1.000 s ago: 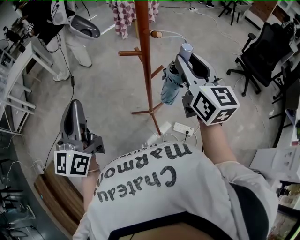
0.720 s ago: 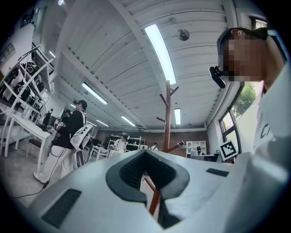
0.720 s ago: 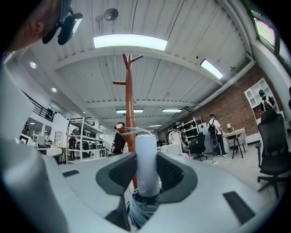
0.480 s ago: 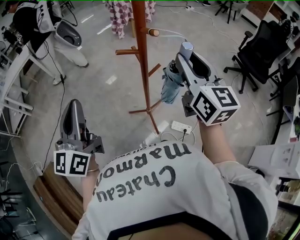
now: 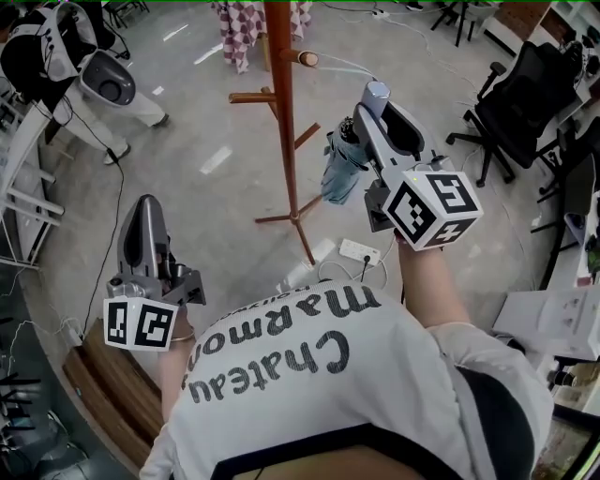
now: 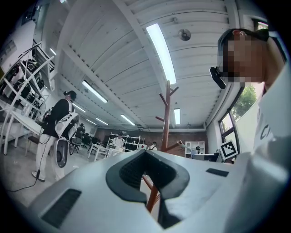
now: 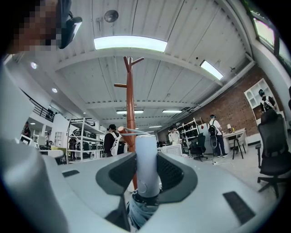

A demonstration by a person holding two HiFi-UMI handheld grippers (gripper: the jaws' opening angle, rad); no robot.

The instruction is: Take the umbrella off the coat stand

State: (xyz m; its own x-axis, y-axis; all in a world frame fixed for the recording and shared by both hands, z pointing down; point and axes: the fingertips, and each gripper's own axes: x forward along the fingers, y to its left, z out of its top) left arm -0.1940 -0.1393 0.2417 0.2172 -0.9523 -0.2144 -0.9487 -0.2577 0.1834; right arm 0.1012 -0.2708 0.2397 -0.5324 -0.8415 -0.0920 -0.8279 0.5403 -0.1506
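A brown wooden coat stand (image 5: 284, 122) rises from the floor ahead of me. A folded teal umbrella (image 5: 339, 169) hangs just right of its pole. Its grey handle (image 5: 373, 94) sticks up between the jaws of my right gripper (image 5: 358, 120), which is shut on it. A thin white strap (image 5: 347, 66) runs from the handle to a peg (image 5: 307, 58) on the stand. In the right gripper view the handle (image 7: 146, 164) stands upright between the pads, with the pole (image 7: 131, 113) behind it. My left gripper (image 5: 142, 208) is held low at the left, shut and empty.
A white power strip (image 5: 361, 251) and cables lie on the floor by the stand's feet. A black office chair (image 5: 525, 103) stands at the right. A person (image 5: 47, 52) carrying a white device is at the top left, beside a white rack (image 5: 23, 192). A checked cloth (image 5: 246, 23) hangs behind the stand.
Both grippers hold their places, the right one still on the umbrella handle. The person at the top left has walked further left and away.
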